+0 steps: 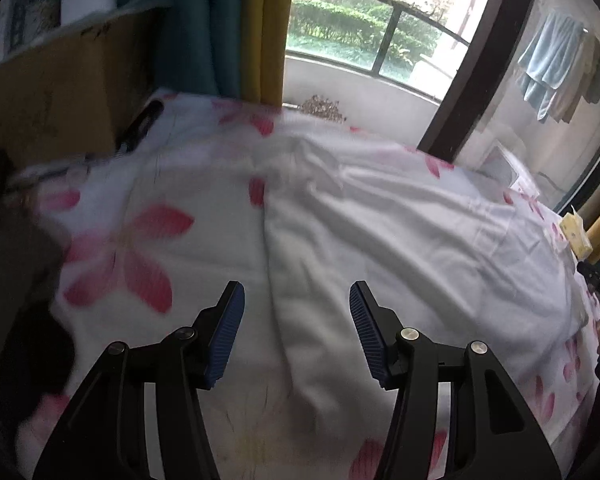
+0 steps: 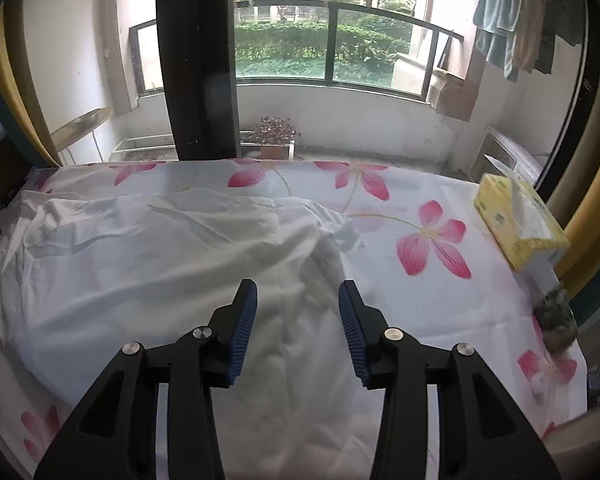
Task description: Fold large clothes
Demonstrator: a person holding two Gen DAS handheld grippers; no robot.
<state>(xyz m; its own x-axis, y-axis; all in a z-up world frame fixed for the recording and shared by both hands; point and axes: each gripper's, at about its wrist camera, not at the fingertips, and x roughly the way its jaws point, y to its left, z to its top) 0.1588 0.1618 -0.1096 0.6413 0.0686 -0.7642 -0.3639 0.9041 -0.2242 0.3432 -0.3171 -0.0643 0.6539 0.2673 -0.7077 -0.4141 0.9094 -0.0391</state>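
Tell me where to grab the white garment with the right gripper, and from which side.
Probably the white garment is best pinched at its raised, rumpled right edge, beside the bare flowered sheet. Come in from the right with the open right gripper: there the cloth stands up in folds, while the middle lies flat.

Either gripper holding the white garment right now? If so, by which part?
Neither. The left gripper and right gripper both stand open above the white garment on the floral sheet, with nothing pinched between the pads.

Matt, creased white cloth garment (image 2: 172,264) on smooth flower-print sheet (image 2: 420,304); ribbed blue claw pads (image 2: 244,332).
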